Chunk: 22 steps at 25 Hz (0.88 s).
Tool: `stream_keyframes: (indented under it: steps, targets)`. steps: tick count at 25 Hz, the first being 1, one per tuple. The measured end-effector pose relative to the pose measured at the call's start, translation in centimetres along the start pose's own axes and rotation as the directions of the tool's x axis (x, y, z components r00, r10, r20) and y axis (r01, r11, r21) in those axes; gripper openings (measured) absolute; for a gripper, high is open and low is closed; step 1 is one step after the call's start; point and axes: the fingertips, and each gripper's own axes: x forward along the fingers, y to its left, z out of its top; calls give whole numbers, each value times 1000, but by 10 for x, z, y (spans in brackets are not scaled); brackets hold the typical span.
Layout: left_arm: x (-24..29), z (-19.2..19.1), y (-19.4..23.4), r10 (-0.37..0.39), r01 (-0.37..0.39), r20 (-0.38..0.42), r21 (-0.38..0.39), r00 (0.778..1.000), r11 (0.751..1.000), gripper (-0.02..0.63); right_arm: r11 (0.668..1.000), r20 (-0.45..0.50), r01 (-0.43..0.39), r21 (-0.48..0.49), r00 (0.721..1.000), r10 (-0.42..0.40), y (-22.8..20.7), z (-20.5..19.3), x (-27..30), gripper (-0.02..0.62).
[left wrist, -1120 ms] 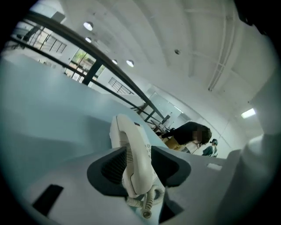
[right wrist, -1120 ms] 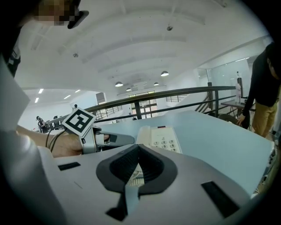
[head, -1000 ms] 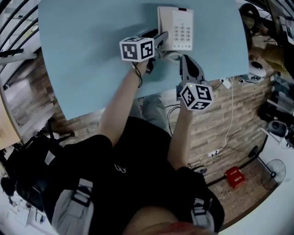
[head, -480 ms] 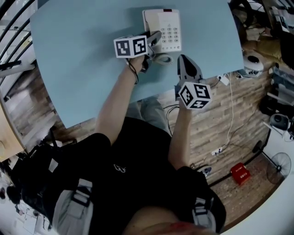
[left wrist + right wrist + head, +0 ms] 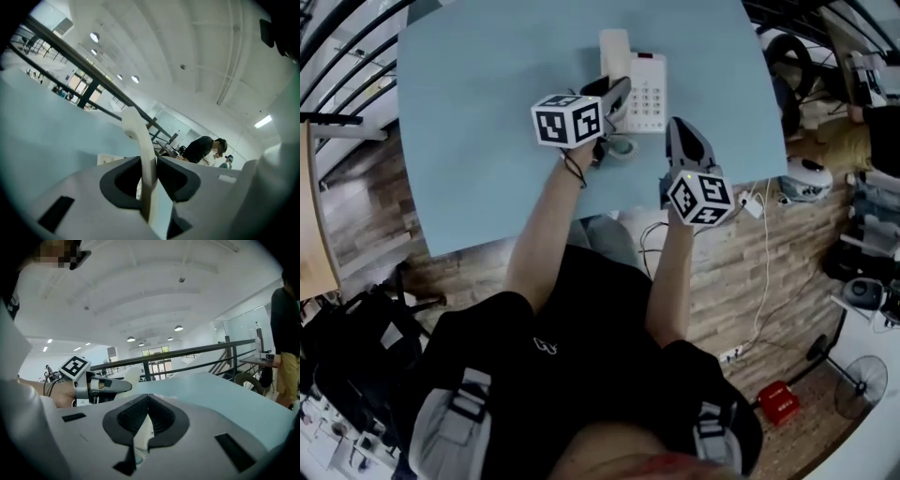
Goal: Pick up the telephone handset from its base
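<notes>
Lifted off its base (image 5: 649,86), the handset (image 5: 614,49) is now clamped in the left gripper (image 5: 618,91), with its long axis pointing away from the person. The right gripper (image 5: 678,127) is closed on nothing and sits nearer the table (image 5: 487,112) edge.

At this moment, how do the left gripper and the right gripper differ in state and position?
The left gripper is shut on the cream handset, which stands up between its jaws; the right gripper has its jaws together on nothing. The left gripper is at the telephone base; the right gripper hangs nearer the person, by the near edge of the table. Both point away from the person.
</notes>
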Motion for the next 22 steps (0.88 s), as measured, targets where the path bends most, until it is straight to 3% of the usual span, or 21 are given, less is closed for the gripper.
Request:
stream_keyframes:
  steps: [10, 16, 22]
  targets:
    - [-70, 85, -66, 69, -116, 211, 222, 975, 968, 104, 985, 193, -108, -132, 972, 132, 28, 110, -1, -3]
    - [-94, 107, -83, 69, -146, 290, 253, 954, 956, 104, 972, 246, -106, -209, 956, 157, 39, 141, -10, -3]
    - [-100, 110, -91, 61, -149, 303, 277, 951, 949, 104, 967, 256, -91, -238, 955, 153, 41, 144, -15, -3]
